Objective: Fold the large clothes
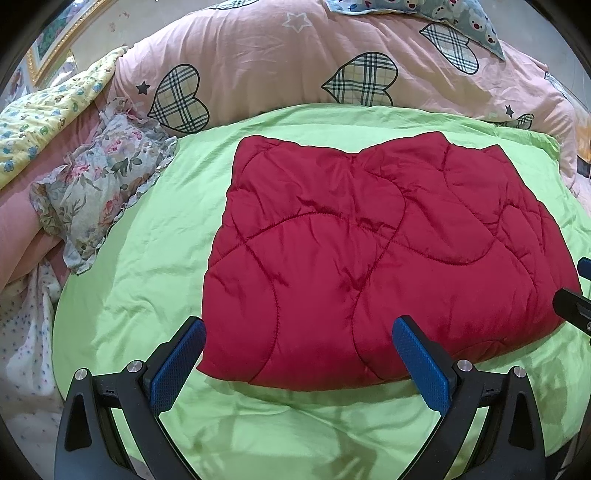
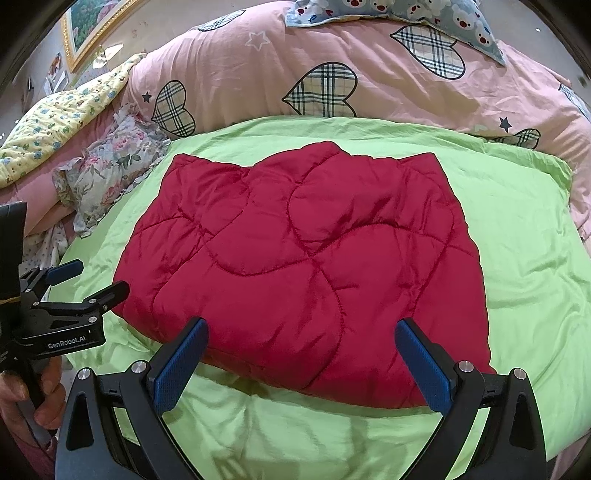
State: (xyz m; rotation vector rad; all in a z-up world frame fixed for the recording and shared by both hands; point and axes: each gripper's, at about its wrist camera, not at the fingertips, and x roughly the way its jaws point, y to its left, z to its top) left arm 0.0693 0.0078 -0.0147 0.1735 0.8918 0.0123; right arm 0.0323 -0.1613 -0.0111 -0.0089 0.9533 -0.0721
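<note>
A red quilted padded garment (image 1: 369,258) lies folded into a thick rectangle on the green sheet (image 1: 140,280); it also shows in the right wrist view (image 2: 303,269). My left gripper (image 1: 299,332) is open and empty, its blue pads just above the garment's near edge. My right gripper (image 2: 301,332) is open and empty, over the near edge too. The left gripper also shows at the left of the right wrist view (image 2: 90,278), open, beside the garment's left edge. A part of the right gripper shows at the right edge of the left wrist view (image 1: 576,306).
A pink duvet with plaid hearts (image 1: 295,62) is piled behind the green sheet (image 2: 517,258). A floral frilled pillow (image 1: 99,184) lies at the left, a yellow patterned quilt (image 1: 48,114) beyond it. A blue bear-print pillow (image 2: 406,14) sits at the back.
</note>
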